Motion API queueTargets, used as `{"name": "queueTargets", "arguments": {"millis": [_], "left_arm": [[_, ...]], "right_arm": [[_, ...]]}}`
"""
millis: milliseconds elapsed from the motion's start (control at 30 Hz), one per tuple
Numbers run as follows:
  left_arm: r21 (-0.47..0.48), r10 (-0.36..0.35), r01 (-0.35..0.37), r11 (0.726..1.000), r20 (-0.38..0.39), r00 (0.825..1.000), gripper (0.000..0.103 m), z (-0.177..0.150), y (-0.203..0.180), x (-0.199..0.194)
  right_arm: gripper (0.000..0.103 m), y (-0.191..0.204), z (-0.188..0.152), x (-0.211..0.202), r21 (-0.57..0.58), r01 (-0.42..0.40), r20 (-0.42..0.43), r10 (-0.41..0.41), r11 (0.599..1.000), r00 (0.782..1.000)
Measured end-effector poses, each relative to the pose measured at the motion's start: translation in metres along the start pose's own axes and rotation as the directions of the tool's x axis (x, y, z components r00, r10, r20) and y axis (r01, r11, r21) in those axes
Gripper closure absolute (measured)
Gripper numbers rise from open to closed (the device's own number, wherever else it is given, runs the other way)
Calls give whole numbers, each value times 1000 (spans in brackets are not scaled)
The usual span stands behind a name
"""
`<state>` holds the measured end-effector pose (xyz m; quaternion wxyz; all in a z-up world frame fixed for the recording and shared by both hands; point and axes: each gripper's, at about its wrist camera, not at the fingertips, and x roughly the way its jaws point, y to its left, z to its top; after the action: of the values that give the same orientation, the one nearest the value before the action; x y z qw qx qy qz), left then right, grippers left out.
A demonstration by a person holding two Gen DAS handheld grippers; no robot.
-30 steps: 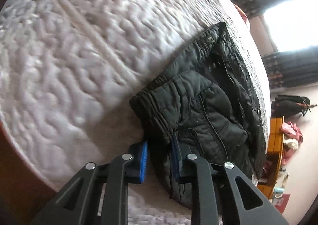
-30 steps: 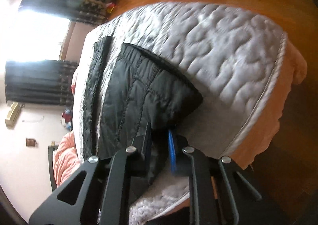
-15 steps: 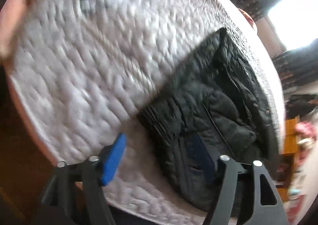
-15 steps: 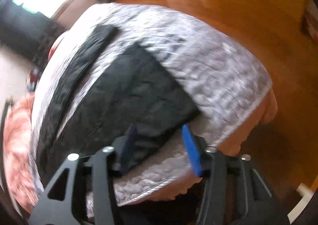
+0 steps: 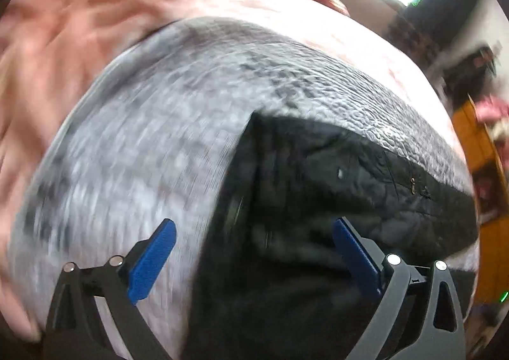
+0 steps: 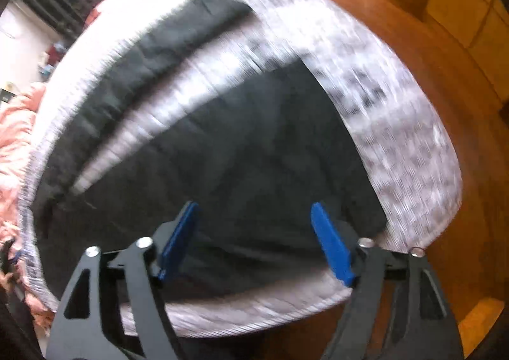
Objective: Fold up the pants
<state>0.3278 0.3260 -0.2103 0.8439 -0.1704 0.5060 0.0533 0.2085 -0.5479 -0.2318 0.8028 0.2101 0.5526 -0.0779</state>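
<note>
Your left hand-held gripper (image 5: pixel 254 256) hangs above the bed with its jaws spread wide; they have just been opening, and nothing is pinched between them. Its blue pads (image 5: pixel 152 259) stand clear of the cloth, one over the grey quilted bedcover (image 5: pixel 143 153) and the other over the black pants (image 5: pixel 318 201). Your right hand-held gripper (image 6: pixel 257 240) is likewise parted, though a little less wide, and its jaws have also just been opening; the pants (image 6: pixel 238 153) show in the gap between its pads (image 6: pixel 331 242), but the pads do not press on them. The pants lie loose on the bed, folded over on themselves into a broad dark slab near the close edge of the bedcover (image 6: pixel 397 137). In the right wrist view a second dark strip of the same padded cloth runs along the far side, with a pale band of bedcover between it and the main fold. In the left wrist view the padded cloth shows stitched seams and a small pale dot near the upper fold. A pink blanket (image 5: pixel 79 10) is bunched beyond the bedcover on the far side from the left camera. The wooden floor (image 6: pixel 429 42) shows beyond the bed in the right wrist view. Both pictures are heavily blurred, so finer detail of the fold cannot be told.
</note>
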Motion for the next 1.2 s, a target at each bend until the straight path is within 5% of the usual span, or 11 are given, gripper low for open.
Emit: {"name": "queueTargets", "arguments": {"millis": [167,433,533,600,733,900,1200], "left_arm": [[19,-80,81,997,-68,994,4,64,2,59],[-41,-156,152,988,-150,976,5,100,15,131],[-14,-152,151,988,-169,974,18,100,10,141],[-17,-185,185,983,-186,965,54,100,7,141],[-8,-177,180,984,-211,961,60,98,2,140],[-14,-164,165,986,-205,965,80,100,5,138],[-51,-162,156,986,-164,973,82,92,10,136]], "right_arm": [[21,46,60,6,-25,-128,-9,128,991,992],[21,92,159,58,-78,-114,-46,111,990,993],[21,101,186,70,-93,-121,-51,117,988,992],[21,101,200,74,-92,-130,-49,126,987,991],[21,96,243,85,-115,-128,-37,125,985,991],[21,88,299,97,-135,-101,-19,100,986,995],[21,86,370,164,-207,-47,-65,34,977,997]]}}
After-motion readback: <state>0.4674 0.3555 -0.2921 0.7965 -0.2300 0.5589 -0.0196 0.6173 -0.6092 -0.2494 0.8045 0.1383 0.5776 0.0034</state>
